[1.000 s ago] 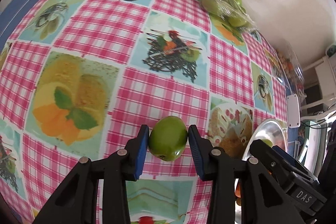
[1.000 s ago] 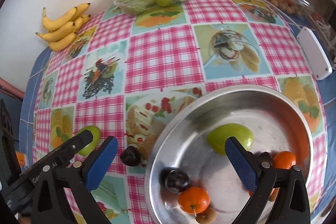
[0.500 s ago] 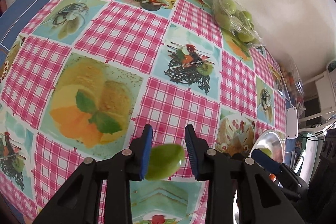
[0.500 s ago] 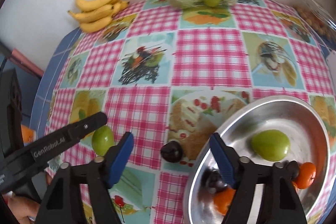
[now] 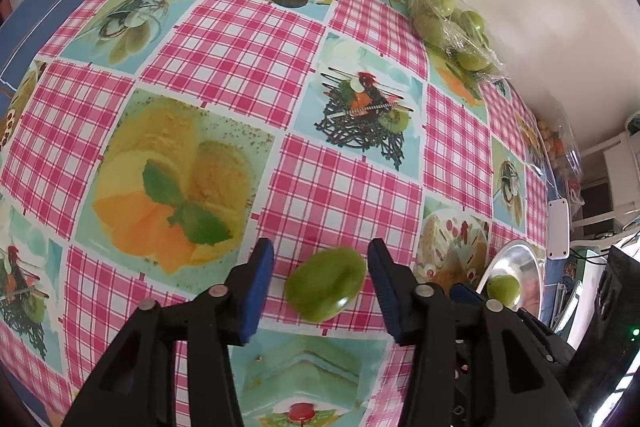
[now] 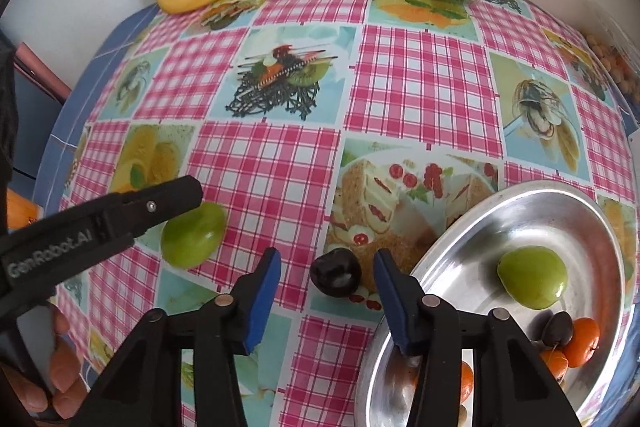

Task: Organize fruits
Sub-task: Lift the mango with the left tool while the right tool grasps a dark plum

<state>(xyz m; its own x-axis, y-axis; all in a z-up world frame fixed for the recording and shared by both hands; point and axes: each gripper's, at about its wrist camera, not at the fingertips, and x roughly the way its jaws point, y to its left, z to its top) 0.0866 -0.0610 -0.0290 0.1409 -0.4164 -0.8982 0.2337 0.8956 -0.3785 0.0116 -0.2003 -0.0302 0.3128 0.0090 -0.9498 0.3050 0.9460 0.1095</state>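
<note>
The left gripper (image 5: pixel 320 283) had pinched the green plum (image 5: pixel 326 283) half a second ago; now its jaws are opening and the plum lies loose on the surface (image 5: pixel 240 39); the right gripper (image 6: pixel 326 287), jaws closing but clear, straddles the dark plum (image 6: pixel 336 273) beside the steel bowl (image 6: pixel 480 211); the green plum's pickup needs retrying.

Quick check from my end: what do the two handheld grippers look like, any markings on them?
Both the left gripper and right gripper have black plastic arms with silver rivets and blue rectangular pads. Seen from the right wrist view, the left one's arm carries grey "GenRobot.AI" lettering. No sleeves or cables show.
</note>
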